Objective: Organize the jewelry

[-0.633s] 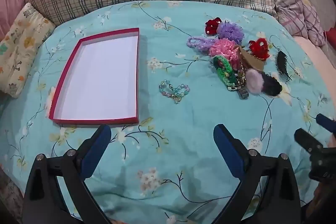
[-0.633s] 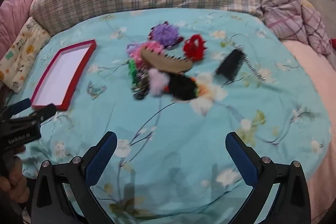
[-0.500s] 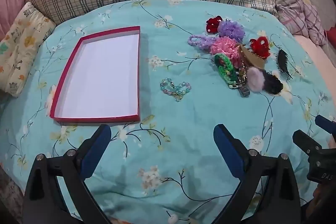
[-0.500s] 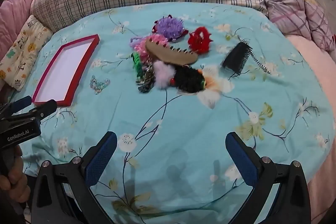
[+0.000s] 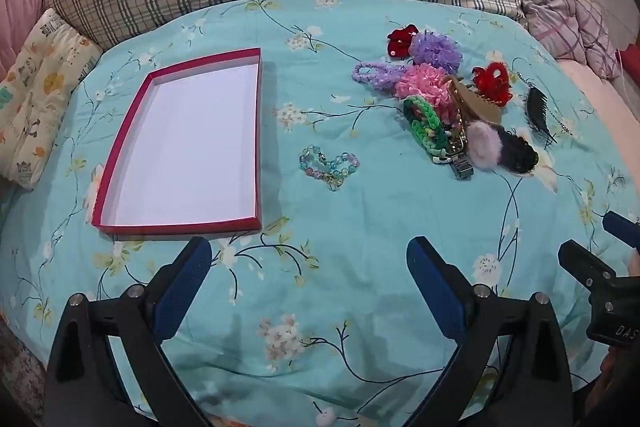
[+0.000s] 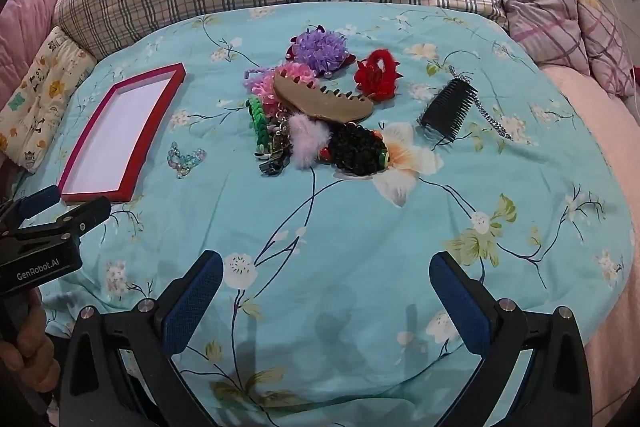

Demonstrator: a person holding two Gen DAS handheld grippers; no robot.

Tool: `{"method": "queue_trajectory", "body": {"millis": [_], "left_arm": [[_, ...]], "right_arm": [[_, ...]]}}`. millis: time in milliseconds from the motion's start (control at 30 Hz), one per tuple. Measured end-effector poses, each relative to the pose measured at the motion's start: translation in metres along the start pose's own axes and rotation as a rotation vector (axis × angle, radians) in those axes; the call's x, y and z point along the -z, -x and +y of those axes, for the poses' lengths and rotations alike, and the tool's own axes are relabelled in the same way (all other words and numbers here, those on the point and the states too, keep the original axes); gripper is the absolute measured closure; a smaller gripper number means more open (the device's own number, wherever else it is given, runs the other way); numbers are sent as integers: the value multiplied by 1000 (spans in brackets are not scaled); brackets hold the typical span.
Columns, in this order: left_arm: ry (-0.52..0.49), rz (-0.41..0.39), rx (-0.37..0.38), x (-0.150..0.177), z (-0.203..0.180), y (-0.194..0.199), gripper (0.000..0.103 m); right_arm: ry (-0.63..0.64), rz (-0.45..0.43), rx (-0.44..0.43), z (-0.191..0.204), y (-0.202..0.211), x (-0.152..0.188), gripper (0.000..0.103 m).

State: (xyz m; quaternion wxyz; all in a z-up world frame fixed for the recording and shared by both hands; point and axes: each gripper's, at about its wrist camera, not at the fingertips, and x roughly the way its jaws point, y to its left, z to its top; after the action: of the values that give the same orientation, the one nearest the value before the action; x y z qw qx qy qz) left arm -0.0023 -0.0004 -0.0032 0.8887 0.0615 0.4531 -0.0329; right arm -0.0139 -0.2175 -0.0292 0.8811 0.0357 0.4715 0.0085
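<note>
Both grippers are held low over the floral bedspread point(image 5: 320, 287), nothing gripped yet. The left gripper point(image 5: 308, 259) is spread wide, released, w/ only cloth between its blue pads point(image 5: 184, 287); the right gripper point(image 6: 326, 275) is likewise released and empty. The red tray point(image 5: 256, 131) is seen ahead of the left-hand finger of the left gripper, white floor bare, so no item has been sorted in so far, by the look of it. The beaded bracelet point(image 5: 330, 165) lies alone straight ahead between the left gripper's fingers, just beside the tray's right wall & well apart from the heap, so it is judged the easiest first pick. The heap is seen ahead of the right gripper, a bit toward its left finger: purple scrunchie point(image 6: 320, 49), red scrunchie point(image 6: 376, 75), tan claw clip point(image 6: 324, 101) laid across the pink scrunchie point(image 6: 294, 73), green braided band point(image 6: 258, 121), black pom point(image 6: 358, 151). The black comb point(image 6: 448, 111) w/ chain is set apart, ahead of the right finger. Pieces overlap, so top ones are prob. to be lifted first to avoid dragging neighbours. Wide jaws suit the bulky soft items.
</note>
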Motion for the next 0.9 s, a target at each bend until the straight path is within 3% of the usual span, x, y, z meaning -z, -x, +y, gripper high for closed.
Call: {"method": "queue_trajectory", "body": {"millis": [900], "left_arm": [[0, 8, 11, 0, -1, -5, 4]], "right_arm": [[-7, -29, 8, 0, 2, 7, 0]]}}
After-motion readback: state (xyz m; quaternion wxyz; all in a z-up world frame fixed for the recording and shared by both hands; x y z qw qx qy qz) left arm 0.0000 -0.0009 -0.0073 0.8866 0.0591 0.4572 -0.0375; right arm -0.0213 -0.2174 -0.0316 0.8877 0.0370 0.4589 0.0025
